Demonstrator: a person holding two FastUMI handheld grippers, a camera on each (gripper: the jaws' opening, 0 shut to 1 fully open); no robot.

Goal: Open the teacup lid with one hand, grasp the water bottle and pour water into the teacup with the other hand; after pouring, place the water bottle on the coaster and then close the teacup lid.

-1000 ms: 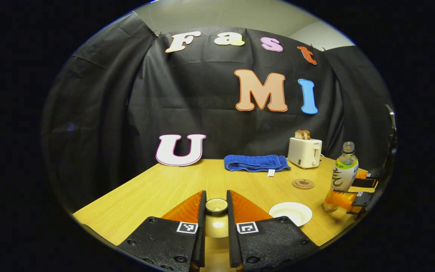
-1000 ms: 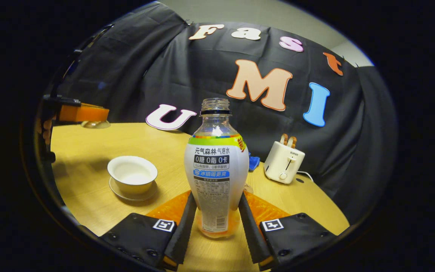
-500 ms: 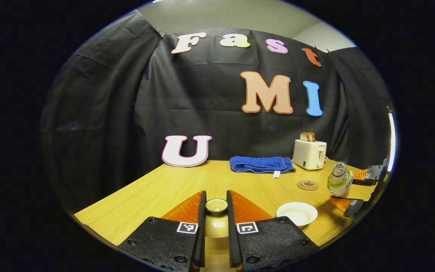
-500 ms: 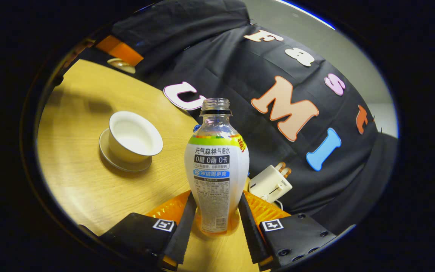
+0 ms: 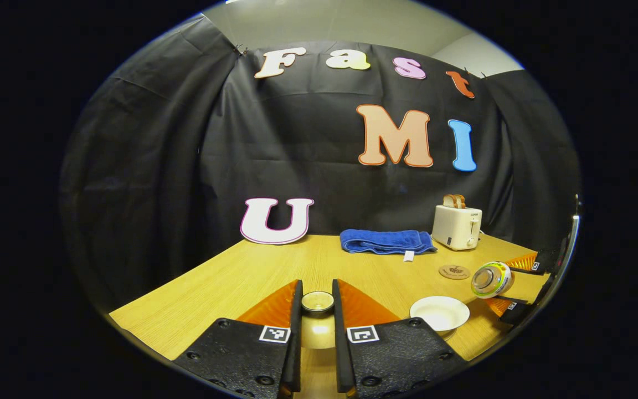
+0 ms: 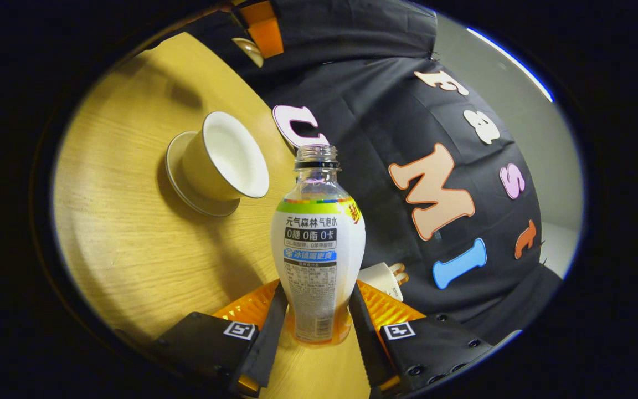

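So that the cup [image 6: 225, 160] is uncovered, my left gripper [image 5: 317, 332] pinches the lid [image 5: 317, 302] between its jaws; my right gripper [image 6: 314, 327] clamps the bottle [image 6: 317, 249], tipped cupward.

A printed label wraps the water bottle [image 6: 318, 249].

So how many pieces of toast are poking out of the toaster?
2. Both slices of toast stand side by side in the top of the white toaster, at the back of the table beside the blue towel. None seems hidden.
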